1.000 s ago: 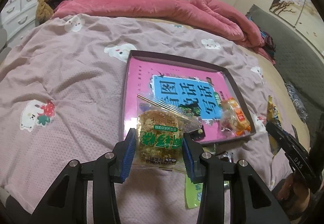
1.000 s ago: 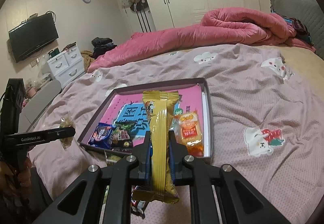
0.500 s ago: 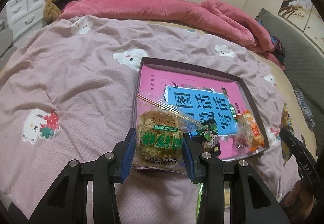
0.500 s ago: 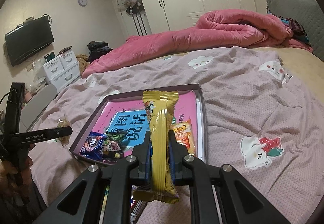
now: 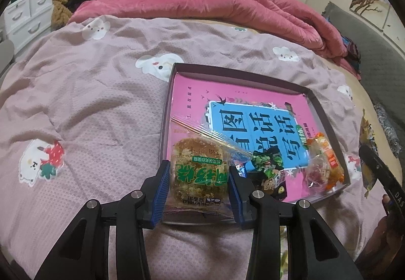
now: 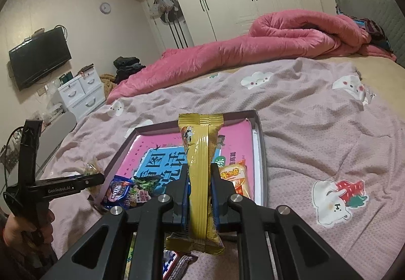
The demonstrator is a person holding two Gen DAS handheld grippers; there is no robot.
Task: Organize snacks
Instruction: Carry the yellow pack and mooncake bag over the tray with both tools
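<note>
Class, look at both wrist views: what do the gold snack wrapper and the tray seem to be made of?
Gold snack wrapper: apparently metallised plastic film, glossy; light glints along its ridged back seam and crimped ends. Tray: probably cardboard, matt dark purple; thin, straight, folded-looking walls, though rigid plastic cannot be ruled out.

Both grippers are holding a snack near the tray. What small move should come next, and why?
Probably carry the left gripper a little further forward and down over the tray, then release. It is shut on the clear-wrapped cake, which hangs at the tray's near-left edge, just short of bare pink floor. The right gripper is shut on the gold bar.
</note>
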